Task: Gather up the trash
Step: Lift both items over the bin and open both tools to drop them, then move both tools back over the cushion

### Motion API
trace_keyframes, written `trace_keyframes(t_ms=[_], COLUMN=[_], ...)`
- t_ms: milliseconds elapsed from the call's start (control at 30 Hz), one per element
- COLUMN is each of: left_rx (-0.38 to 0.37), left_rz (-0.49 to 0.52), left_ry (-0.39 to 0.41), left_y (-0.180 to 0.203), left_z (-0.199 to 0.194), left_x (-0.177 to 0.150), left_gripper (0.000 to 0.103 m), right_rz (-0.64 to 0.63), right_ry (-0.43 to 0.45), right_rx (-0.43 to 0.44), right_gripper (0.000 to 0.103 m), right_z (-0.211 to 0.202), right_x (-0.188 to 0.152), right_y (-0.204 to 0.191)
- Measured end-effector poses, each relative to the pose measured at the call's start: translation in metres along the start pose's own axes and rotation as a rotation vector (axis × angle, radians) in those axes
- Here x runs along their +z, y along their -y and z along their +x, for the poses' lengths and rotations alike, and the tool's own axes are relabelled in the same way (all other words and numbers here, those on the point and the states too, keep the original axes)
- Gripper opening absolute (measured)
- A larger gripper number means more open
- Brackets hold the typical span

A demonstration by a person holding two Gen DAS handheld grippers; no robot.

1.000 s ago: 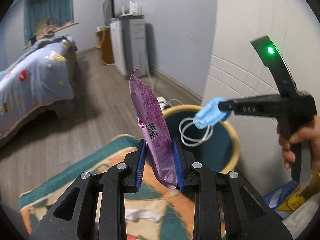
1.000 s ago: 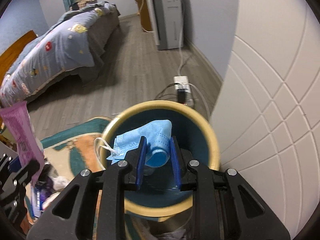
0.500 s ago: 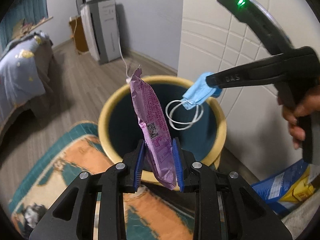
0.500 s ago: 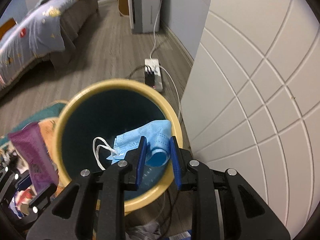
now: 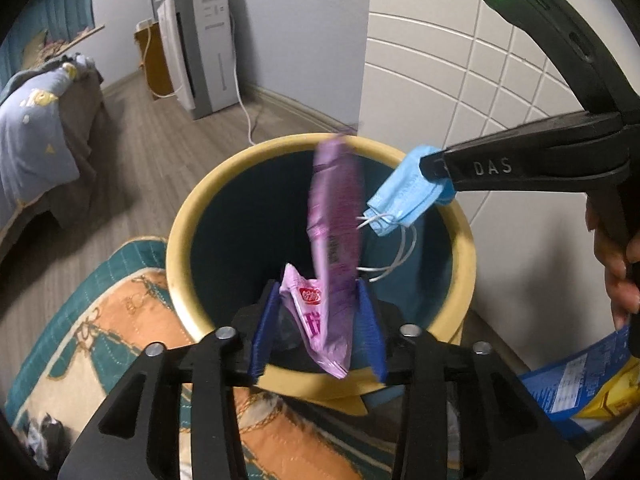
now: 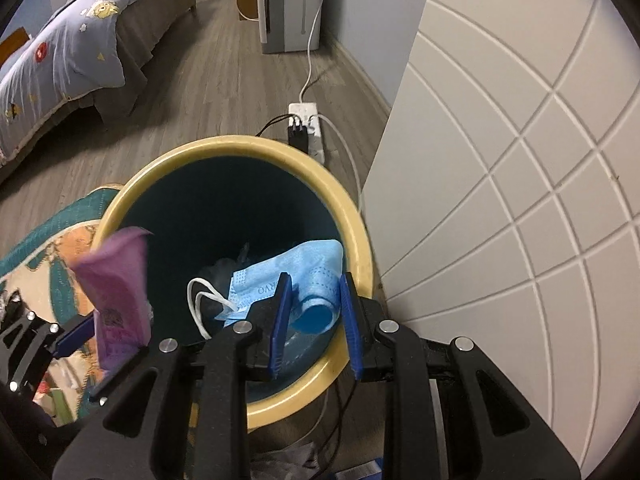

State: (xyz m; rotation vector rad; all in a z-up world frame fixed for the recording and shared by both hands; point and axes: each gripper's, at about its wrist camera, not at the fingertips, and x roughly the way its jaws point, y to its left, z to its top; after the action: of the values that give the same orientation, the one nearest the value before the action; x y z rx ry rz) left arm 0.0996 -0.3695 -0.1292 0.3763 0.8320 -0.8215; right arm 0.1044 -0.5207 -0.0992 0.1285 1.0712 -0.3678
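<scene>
A round bin (image 5: 180, 240) with a yellow rim and a dark teal inside stands on the floor under both grippers. My left gripper (image 5: 318, 320) hangs over the bin's near rim, its jaws opening. The purple snack wrapper (image 5: 334, 216) stands loose between them, blurred and tipping forward over the bin's mouth. My right gripper (image 6: 314, 308) is over the bin's right rim (image 6: 352, 220), its jaws also opening. The rolled blue face mask (image 6: 304, 264) still lies between its pads, with the white ear loops dangling into the bin. Crumpled trash lies dark at the bottom.
A patterned teal and orange rug (image 5: 100, 320) lies left of the bin. A white panelled wall (image 6: 500, 160) stands close on the right. Behind the bin lies a power strip (image 6: 306, 128) with cables. A blue and yellow package (image 5: 580, 388) lies lower right. A bed (image 6: 72, 40) is far left.
Both grippers have sunk closer over the bin. Both pairs of jaws have widened. The purple wrapper has come loose and tips forward; the mask has slackened between the right pads.
</scene>
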Motion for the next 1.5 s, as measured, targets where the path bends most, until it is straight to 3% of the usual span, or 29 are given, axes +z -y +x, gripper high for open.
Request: trace_keyframes(t_ms=[100, 200, 267, 300, 400, 567, 700, 933, 1067, 1267, 1500], left_rx=[0.008, 0.027, 0.038, 0.045, 0.076, 0.118, 0.140, 0.222, 0.282, 0.463, 0.507], left_rz=[0.009, -0.006, -0.041, -0.058, -0.096, -0.145, -0.175, -0.223, -0.280, -0.356, -0.434], left_ry=[0.010, 0.026, 0.031, 0.033, 0.047, 0.060, 0.074, 0.125, 0.160, 0.148, 0.137], left_y=[0.000, -0.005, -0.012, -0.015, -0.025, -0.042, -0.054, -0.083, -0.111, -0.155, -0.194], left_z=[-0.001, -0.004, -0.007, -0.009, -0.018, -0.044, -0.075, -0.160, -0.216, -0.269, -0.289], left_x=[-0.001, -0.001, 0.000, 0.000, -0.001, -0.006, -0.012, -0.020, -0.041, -0.081, -0.122], left_gripper=[0.068, 0.081, 0.089, 0.094, 0.095, 0.097, 0.097, 0.098, 0.098, 0.098, 0.098], right_rz=[-0.005, 0.021, 0.041, 0.051, 0.070, 0.073, 0.018, -0.014, -0.080, -0.183, -0.258], right_ry=[0.030, 0.047, 0.052, 0.055, 0.070, 0.092, 0.115, 0.125, 0.140, 0.166, 0.139], right_rx=[-0.017, -0.008, 0.001, 0.007, 0.032, 0.105, 0.114, 0.171, 0.201, 0.253, 0.352], right_gripper=[0.064, 0.065, 0.072, 0.079, 0.097, 0.097, 0.097, 0.097, 0.097, 0.097, 0.097], right_z=[-0.002, -0.005, -0.007, -0.008, -0.014, -0.028, -0.041, -0.058, -0.070, -0.091, -0.104], right_x=[0.002, 0.006, 0.007, 0.008, 0.012, 0.015, 0.016, 0.019, 0.019, 0.012, -0.005], right_y=[-0.001, 0.003, 0.006, 0.007, 0.007, -0.007, -0.027, -0.061, -0.095, -0.146, -0.202])
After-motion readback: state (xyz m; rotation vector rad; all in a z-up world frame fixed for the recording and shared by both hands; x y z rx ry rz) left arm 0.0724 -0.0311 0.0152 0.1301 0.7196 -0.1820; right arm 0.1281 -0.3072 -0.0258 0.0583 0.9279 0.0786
